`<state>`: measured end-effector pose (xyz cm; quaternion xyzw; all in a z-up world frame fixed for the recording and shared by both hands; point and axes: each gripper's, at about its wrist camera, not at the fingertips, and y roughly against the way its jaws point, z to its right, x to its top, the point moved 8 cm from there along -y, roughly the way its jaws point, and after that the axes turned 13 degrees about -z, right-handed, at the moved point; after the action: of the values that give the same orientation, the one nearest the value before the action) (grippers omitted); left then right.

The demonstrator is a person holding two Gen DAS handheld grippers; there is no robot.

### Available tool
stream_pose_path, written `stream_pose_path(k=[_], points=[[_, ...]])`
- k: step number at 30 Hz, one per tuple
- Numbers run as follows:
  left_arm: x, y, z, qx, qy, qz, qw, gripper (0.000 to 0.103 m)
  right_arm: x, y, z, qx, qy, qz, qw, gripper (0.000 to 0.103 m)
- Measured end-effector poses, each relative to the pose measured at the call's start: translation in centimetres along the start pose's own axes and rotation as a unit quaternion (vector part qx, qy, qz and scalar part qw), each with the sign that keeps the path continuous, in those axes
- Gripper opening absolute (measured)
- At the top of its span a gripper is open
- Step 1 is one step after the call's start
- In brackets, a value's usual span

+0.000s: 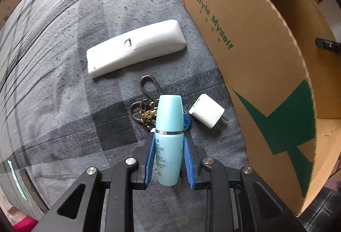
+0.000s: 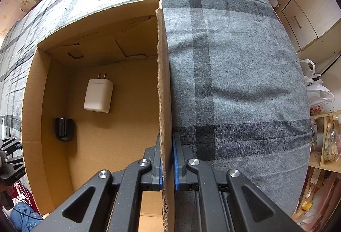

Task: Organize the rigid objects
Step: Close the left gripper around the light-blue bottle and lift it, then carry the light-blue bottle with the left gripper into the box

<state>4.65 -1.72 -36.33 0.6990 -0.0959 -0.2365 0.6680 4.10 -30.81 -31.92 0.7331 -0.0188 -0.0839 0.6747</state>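
Bed: grey plaid cover (image 1: 64, 104) is lying soft under everything, with the cardboard box (image 1: 266, 61) standing on it just to my right.
Left fingers (image 1: 169, 155): I am closing them on the turquoise bottle (image 1: 169, 138) around its lower body, the blue pads (image 1: 150, 157) pressing both sides; cap end is pointing away from me, and it seems to be hanging just above the bed.
Right fingers (image 2: 167, 159): I am pinching the box wall (image 2: 164, 82), almost fully closed on the cardboard edge.
Already in the box: white charger (image 2: 98, 95) and a small black item (image 2: 64, 129).
Waiting on the bed: white remote (image 1: 136, 48), keyring (image 1: 145, 108), a second white plug (image 1: 206, 110).
Slip risk: I judge the bottle to be smooth and tapered, so it may be sliding out while I am carrying it over.
Snag risk: the keyring is lying right beneath the bottle and may be catching on it.
Box risk: the tall wall is standing in my path; clipping it could tip the box if my right hold is loosening.
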Motion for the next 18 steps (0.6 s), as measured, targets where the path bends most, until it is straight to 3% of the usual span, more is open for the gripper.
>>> stream_pose_path(k=[11,18], points=[[-0.5,4.0,-1.4,0.007,0.035,0.028,0.999,0.028,0.1,0.0,0.0,0.0,0.0,0.0,1.0,0.006],[-0.1,5.7,-0.2,0.009,0.046,0.045,0.9979,0.028,0.1,0.1,-0.1,0.0,0.0,0.0,1.0,0.006]])
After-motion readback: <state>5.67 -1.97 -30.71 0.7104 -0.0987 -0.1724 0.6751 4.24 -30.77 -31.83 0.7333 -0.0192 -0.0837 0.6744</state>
